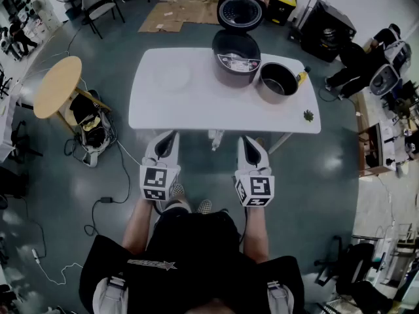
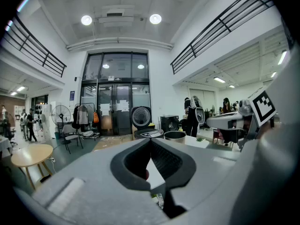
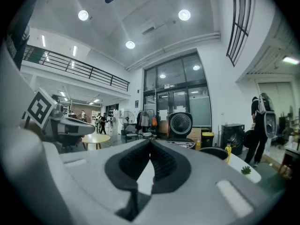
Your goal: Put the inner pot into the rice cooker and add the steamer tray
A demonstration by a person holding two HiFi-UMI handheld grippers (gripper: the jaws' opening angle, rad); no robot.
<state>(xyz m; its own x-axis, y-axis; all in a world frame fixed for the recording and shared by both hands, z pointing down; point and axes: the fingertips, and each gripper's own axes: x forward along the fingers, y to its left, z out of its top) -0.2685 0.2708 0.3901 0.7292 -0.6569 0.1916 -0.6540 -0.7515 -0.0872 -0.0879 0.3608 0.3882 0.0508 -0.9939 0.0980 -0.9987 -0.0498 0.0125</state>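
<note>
**Inner pot ahead and to the right, nearer the right gripper**

The round grey metal inner pot is set upright on the white table, just beside the dark, open-lidded rice cooker (on its right). It is placed well ahead of the right gripper, the nearer one. The left gripper is held further off. Both pairs of jaws are closed on nothing.
</note>
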